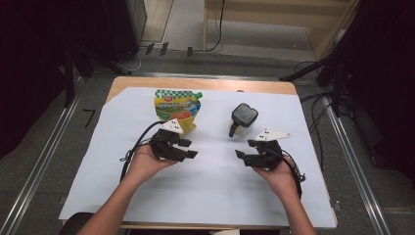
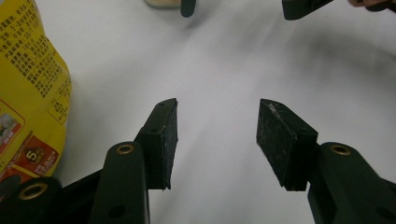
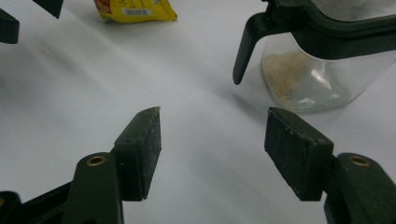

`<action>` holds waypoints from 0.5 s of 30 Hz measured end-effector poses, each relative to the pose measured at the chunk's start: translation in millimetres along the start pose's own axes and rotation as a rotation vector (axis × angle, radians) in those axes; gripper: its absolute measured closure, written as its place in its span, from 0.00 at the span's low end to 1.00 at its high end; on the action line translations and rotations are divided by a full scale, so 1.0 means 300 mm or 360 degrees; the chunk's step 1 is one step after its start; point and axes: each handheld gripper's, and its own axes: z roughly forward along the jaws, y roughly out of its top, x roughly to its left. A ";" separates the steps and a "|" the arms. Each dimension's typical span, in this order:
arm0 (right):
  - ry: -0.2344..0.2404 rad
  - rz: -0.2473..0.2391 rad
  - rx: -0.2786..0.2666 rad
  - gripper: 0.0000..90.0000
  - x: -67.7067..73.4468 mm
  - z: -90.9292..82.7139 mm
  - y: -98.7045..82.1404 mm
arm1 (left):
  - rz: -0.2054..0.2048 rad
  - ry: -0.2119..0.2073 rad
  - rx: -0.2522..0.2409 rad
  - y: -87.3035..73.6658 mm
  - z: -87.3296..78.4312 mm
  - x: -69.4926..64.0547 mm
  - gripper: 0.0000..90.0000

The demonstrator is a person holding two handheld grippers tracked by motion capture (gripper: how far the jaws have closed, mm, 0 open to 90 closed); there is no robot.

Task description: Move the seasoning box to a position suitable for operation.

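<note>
Both tools hovered spread and empty over the white-covered worktop: the left tool just beside a yellow spouted pouch, the right tool near a clear dark-lidded jar holding a little pale grain. A square, centred approach would likely serve best.

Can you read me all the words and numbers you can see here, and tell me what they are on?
"5": on a round badge low on the yellow pouch, in the left gripper view.
Small black print on that pouch: too small and blurred to read.
Red logo at the top of the pouch's front, in the high view: too small to read.
Barcode label at the pouch's end, in the right gripper view: blurred, unreadable.
Clear jar with the dark lid: no writing visible.
</note>
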 end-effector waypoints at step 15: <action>-0.0018 -0.0007 -0.0055 0.50 -0.010 -0.018 0.003 | 0.0066 -0.0005 0.0010 -0.001 -0.024 -0.007 0.56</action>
